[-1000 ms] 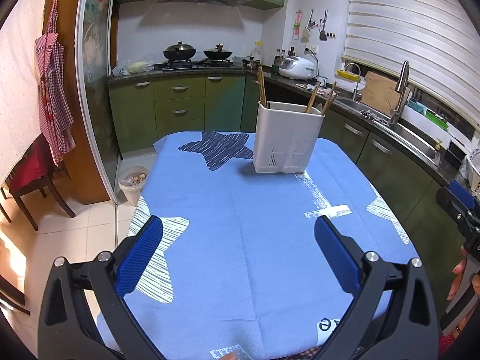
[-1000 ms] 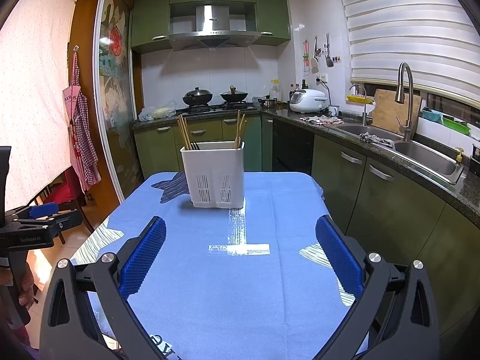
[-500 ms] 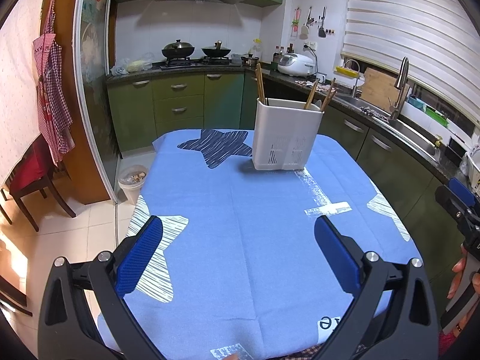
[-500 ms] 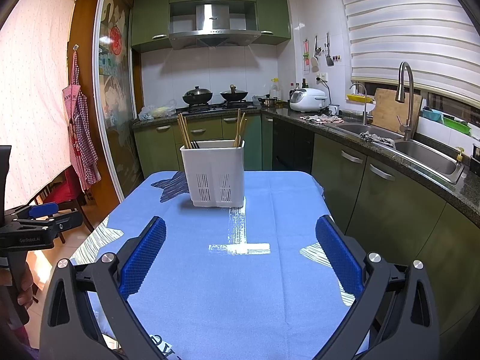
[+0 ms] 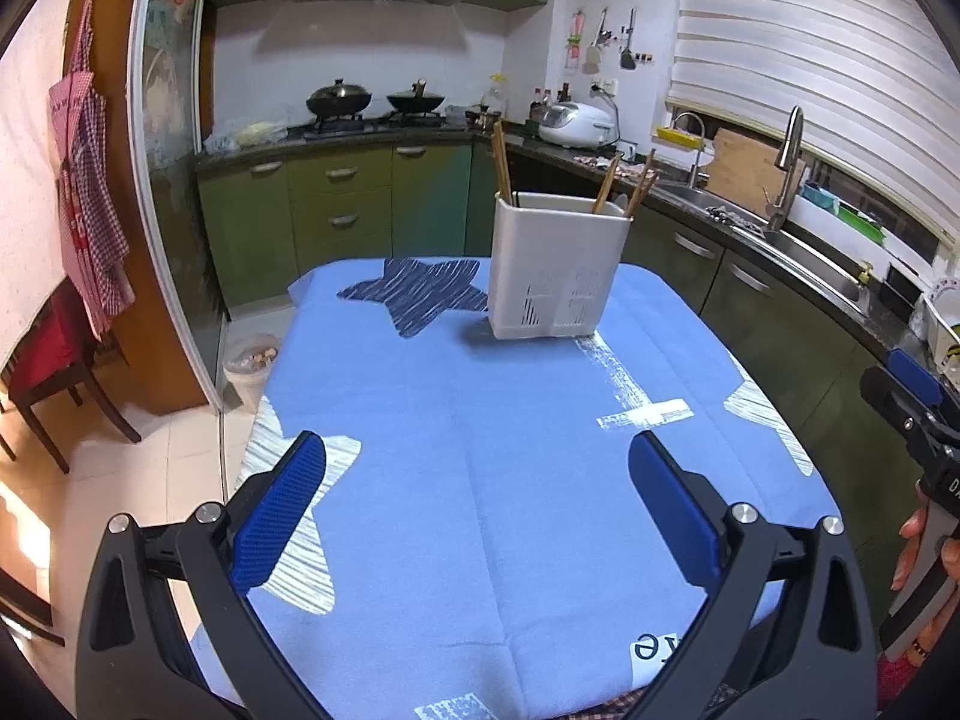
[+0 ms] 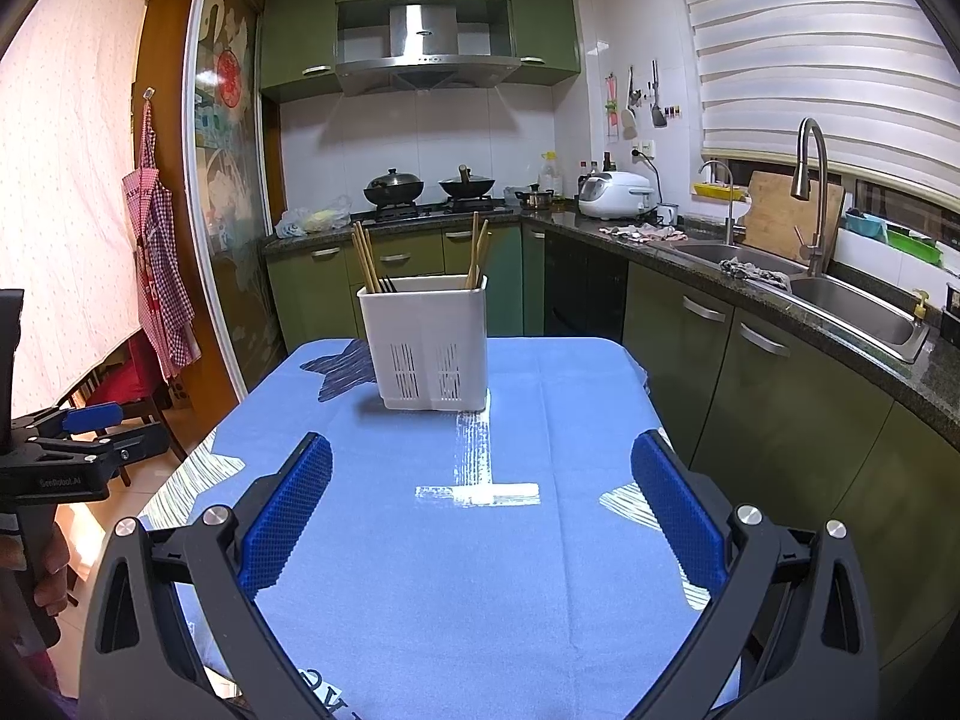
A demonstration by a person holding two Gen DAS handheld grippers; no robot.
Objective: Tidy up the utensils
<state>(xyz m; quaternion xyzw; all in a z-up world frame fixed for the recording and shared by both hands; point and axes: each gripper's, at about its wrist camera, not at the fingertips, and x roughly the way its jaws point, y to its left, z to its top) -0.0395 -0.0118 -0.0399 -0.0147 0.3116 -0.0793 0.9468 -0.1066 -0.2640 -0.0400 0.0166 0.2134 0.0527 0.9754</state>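
A white slotted utensil holder (image 5: 555, 267) (image 6: 426, 342) stands upright at the far end of the blue tablecloth (image 5: 510, 480) (image 6: 480, 540). Wooden chopsticks (image 5: 501, 162) (image 6: 365, 258) lean out of its left side, and more chopsticks (image 5: 624, 183) (image 6: 477, 252) out of its right side. My left gripper (image 5: 477, 507) hovers open over the near end of the table, nothing between its blue pads. My right gripper (image 6: 480, 510) is likewise open and empty, well short of the holder. Each gripper shows at the other view's edge, held by a hand.
Green cabinets and a dark counter with a sink (image 6: 852, 300) run along the right. A stove with two woks (image 5: 375, 99) is at the back. A small bin (image 5: 249, 360) and a red chair (image 5: 42, 354) stand on the floor to the left.
The left wrist view has tilted slightly, so the holder sits a little lower in frame. The right gripper has held still. Both stay open.
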